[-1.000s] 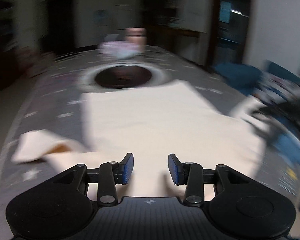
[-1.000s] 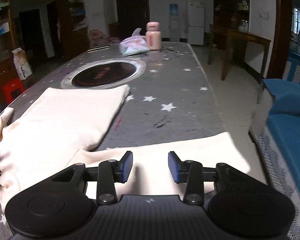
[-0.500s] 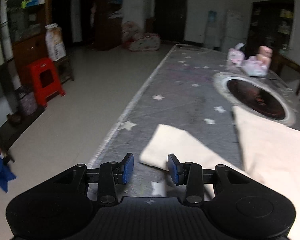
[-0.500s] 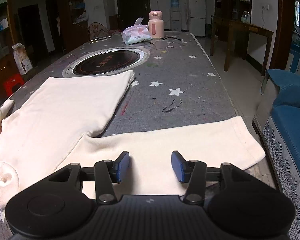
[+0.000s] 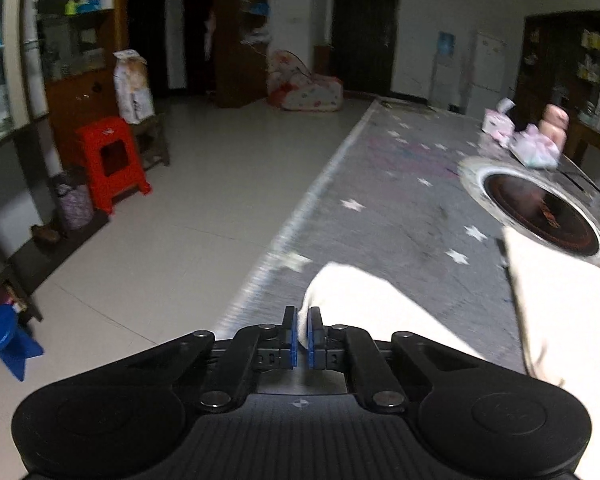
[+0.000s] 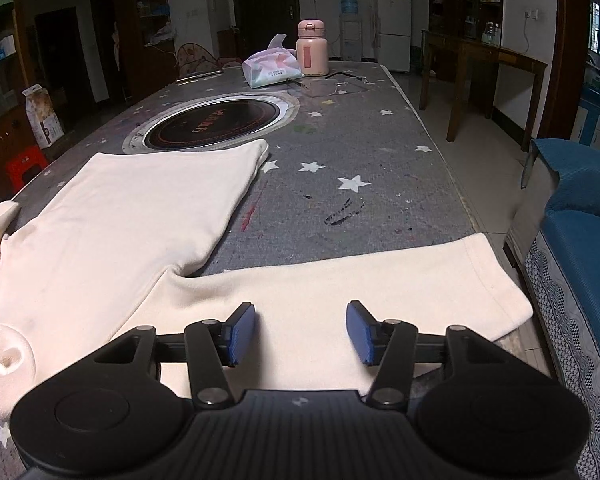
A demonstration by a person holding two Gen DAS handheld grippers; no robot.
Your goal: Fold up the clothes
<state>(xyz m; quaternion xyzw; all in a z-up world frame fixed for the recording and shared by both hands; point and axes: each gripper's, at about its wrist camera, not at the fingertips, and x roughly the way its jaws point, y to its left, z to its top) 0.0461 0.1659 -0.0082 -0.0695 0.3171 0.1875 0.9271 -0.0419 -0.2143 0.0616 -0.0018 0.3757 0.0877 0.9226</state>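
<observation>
A cream long-sleeved shirt (image 6: pixel 112 224) lies flat on the grey star-patterned table (image 6: pixel 364 152). Its right sleeve (image 6: pixel 340 288) stretches toward the table's right edge. My right gripper (image 6: pixel 300 330) is open just above that sleeve, near its middle. In the left wrist view the left sleeve (image 5: pixel 380 304) lies near the table's left edge. My left gripper (image 5: pixel 303 336) is shut at that sleeve's cuff end, with cream cloth showing between the blue pads.
A round black hotplate (image 6: pixel 216 126) is set into the table beyond the shirt. A tissue pack (image 6: pixel 272 66) and a pink flask (image 6: pixel 312 46) stand at the far end. A blue sofa (image 6: pixel 580 216) is right of the table. A red stool (image 5: pixel 110 160) stands on the floor left.
My left gripper swung left from over the shirt body to the left sleeve's cuff and shut on it. My right gripper stayed over the right sleeve and opened a little wider.
</observation>
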